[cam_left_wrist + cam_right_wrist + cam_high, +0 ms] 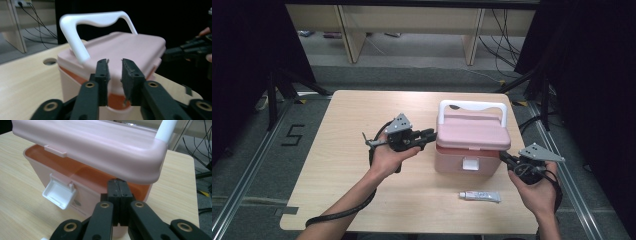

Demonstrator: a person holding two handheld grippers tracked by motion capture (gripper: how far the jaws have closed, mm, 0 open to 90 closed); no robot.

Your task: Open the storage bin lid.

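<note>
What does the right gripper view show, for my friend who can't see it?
A pink box with its lid lifted slightly, orange inside. The right gripper, jaws shut, pokes under the lid's edge. A white latch hangs open on the front.

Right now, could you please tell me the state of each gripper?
Left gripper: tongs open, holding nothing, at the pink box lid.
Right gripper: tongs shut under the lid's edge; gripping nothing.
</note>
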